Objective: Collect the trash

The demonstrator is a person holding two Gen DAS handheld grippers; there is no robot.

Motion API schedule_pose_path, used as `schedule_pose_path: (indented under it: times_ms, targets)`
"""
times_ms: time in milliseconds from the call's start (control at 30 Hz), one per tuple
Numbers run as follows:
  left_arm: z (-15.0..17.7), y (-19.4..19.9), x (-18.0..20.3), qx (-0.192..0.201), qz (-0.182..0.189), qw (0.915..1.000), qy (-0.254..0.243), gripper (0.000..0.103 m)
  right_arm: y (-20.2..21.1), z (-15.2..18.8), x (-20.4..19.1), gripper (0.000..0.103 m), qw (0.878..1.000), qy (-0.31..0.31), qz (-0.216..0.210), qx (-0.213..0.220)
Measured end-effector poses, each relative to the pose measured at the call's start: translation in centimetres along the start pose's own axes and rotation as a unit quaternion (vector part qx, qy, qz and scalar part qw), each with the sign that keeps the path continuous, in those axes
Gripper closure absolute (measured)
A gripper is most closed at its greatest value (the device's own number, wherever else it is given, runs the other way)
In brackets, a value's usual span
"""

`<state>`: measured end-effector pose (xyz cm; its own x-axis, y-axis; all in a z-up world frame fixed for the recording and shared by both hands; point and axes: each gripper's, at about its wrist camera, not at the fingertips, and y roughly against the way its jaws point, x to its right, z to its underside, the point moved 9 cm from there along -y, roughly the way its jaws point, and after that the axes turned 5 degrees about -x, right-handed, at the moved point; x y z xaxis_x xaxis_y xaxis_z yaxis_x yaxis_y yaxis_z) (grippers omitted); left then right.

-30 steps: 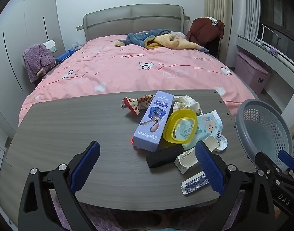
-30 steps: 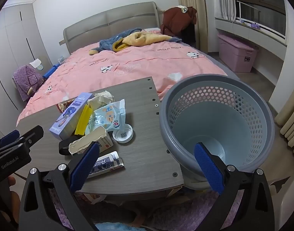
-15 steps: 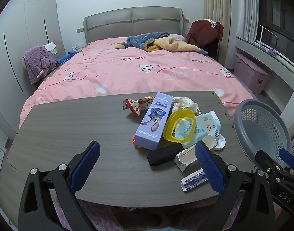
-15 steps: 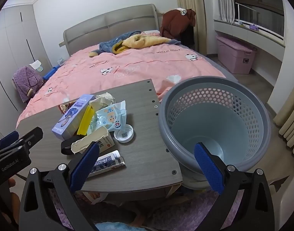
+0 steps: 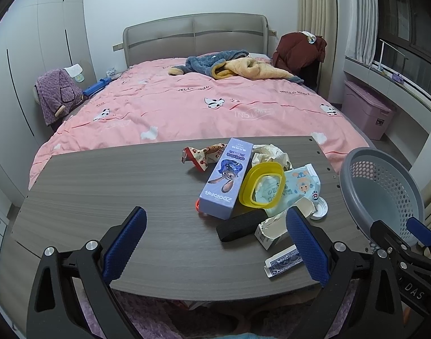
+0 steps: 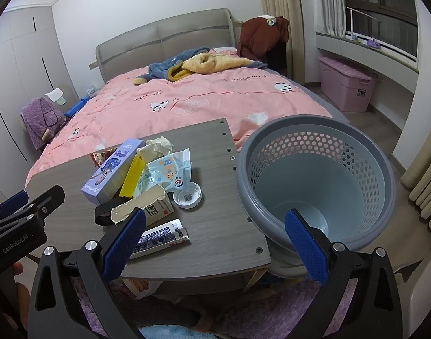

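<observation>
basically pink bed (image 5: pixel 215 107) behind grey table (image 5: pixel 102 192). grey basket (image 6: pixel 314 180) sits just off table's right edge, nothing in it. trash pile on table's right half: purple box (image 5: pixel 226 178), yellow ring (image 5: pixel 262 188) leaning on it, wipes pack (image 5: pixel 300 183), black strap (image 5: pixel 240 226), card pack (image 5: pixel 283 261) nearest front edge. left gripper (image 5: pixel 215 248) jaws wide apart, holding nothing, above table front. right gripper (image 6: pixel 212 248) likewise spread, holding nothing, between card pack and basket.

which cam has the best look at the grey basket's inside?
Right wrist. The grey basket sits almost centred there, whole rim and perforated wall visible, and its floor looks bare, with the open right gripper framing it. The left wrist view only catches the basket at the right edge, partly hidden by the right gripper's body.
</observation>
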<state>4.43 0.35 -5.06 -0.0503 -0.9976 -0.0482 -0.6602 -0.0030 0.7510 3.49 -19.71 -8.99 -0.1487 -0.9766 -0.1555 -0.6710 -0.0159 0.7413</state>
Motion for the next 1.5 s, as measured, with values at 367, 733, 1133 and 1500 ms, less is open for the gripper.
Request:
schedule_pose_path:
  times_ms: [367, 733, 1133, 1500]
  targets:
    - [0.08, -0.03, 0.03, 0.000, 0.001, 1.0000, 0.000, 0.008, -0.10, 0.20, -0.30, 0.006, 1.000, 0.001, -0.001, -0.001]
    - [0.14, 0.05, -0.02, 0.000, 0.001, 1.0000, 0.000, 0.008, -0.12, 0.25, -0.29, 0.006, 1.000, 0.002, 0.001, -0.001]
    - [0.19, 0.10, -0.01, 0.000, 0.000, 1.0000, 0.000, 0.008, -0.15, 0.28, -0.23, 0.006, 1.000, 0.002, 0.002, -0.001]
    - [0.24, 0.09, -0.04, 0.000, 0.000, 1.0000, 0.000, 0.008, -0.21, 0.33, -0.15, 0.006, 1.000, 0.003, 0.002, -0.002]
